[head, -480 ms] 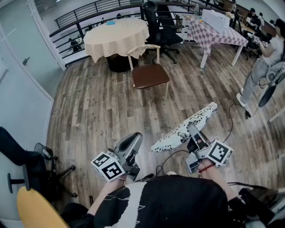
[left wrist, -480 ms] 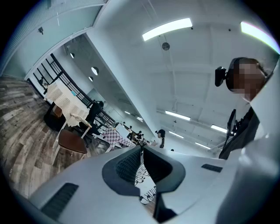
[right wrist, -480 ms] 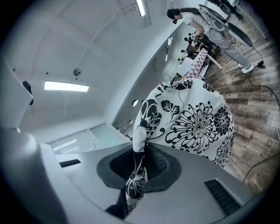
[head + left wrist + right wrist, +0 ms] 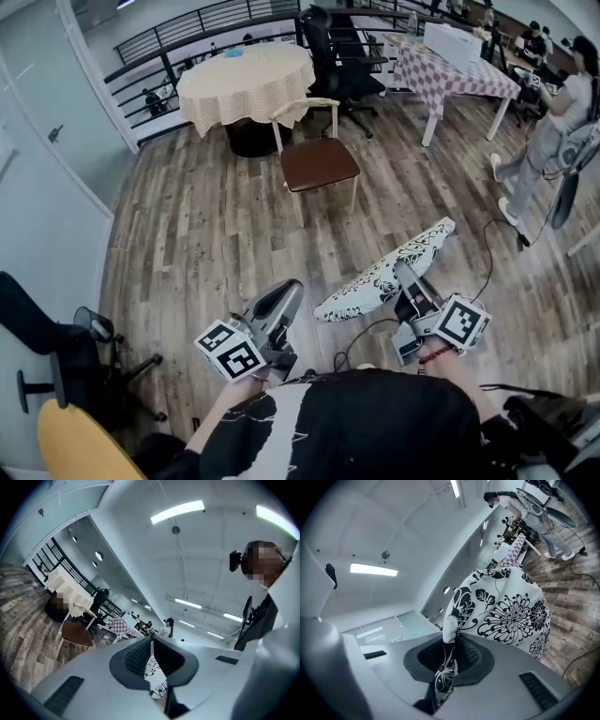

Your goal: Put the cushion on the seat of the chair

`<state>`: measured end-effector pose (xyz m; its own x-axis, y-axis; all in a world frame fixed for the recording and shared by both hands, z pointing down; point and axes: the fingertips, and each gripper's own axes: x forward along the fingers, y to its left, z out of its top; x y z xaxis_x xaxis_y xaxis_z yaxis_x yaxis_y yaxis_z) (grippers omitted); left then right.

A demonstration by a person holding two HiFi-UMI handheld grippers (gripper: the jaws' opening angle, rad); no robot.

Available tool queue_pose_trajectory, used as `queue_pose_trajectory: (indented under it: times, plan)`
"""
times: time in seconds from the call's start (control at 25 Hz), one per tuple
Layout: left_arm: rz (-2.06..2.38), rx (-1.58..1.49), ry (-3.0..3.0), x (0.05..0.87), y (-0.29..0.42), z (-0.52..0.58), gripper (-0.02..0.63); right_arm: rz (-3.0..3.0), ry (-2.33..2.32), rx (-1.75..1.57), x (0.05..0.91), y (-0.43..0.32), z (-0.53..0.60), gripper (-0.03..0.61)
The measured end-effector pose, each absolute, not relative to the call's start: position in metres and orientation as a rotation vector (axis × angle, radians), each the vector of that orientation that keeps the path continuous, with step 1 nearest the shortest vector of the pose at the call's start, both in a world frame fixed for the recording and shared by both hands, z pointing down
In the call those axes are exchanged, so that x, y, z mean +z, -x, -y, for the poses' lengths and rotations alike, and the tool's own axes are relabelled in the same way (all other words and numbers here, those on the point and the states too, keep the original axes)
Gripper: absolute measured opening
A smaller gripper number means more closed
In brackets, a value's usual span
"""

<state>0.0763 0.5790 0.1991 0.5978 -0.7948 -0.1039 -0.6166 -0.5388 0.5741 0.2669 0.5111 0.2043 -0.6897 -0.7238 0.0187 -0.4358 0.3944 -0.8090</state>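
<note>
Only the right gripper pinches the cushion by its edge, well short of the chair; it could slip free, since the closed left gripper holds nothing.

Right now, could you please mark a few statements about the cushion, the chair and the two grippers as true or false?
1. The right gripper is clamped on an edge of the floral cushion. True.
2. The cushion lies on the wooden chair. False: it hangs above the floor, well short of the chair.
3. The chair's brown seat has nothing on it. True.
4. The left gripper grips the cushion too. False: it is beside the cushion, apart from it.
5. The round table behind the chair wears a checked cloth. False: its cloth is plain cream; the checked cloth is on the rectangular table.
</note>
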Motion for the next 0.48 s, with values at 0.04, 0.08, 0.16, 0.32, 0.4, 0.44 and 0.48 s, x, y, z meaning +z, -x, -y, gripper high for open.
queue_pose_trajectory:
  times: [0.04,0.08,0.16,0.32,0.4,0.44,0.48]
  plan:
    - [1.122,-0.491,-2.339,0.2,-0.075,-0.579,0.034,-2.329,1.008,-1.185,0.204,-0.266,-0.511,0.035]
    - [1.127,-0.491,-2.335,0.201,-0.073,-0.578,0.033,-2.334,1.008,-1.181,0.204,-0.264,-0.511,0.035]
    - [1.148,-0.478,-2.314,0.205,-0.064,-0.575,0.029,-2.337,1.012,-1.189,0.207,-0.258,-0.511,0.035]
    - [1.199,-0.371,-2.274,0.225,-0.042,-0.563,0.03,-2.34,1.018,-1.221,0.216,-0.232,-0.51,0.037]
    - [1.223,-0.356,-2.25,0.233,-0.038,-0.557,0.031,-2.346,1.043,-1.254,0.225,-0.227,-0.509,0.037]
    - [1.231,-0.366,-2.239,0.235,-0.038,-0.555,0.03,-2.359,1.069,-1.265,0.23,-0.228,-0.508,0.037]
    - [1.233,-0.382,-2.23,0.235,-0.04,-0.552,0.03,-2.371,1.081,-1.271,0.233,-0.229,-0.505,0.037]
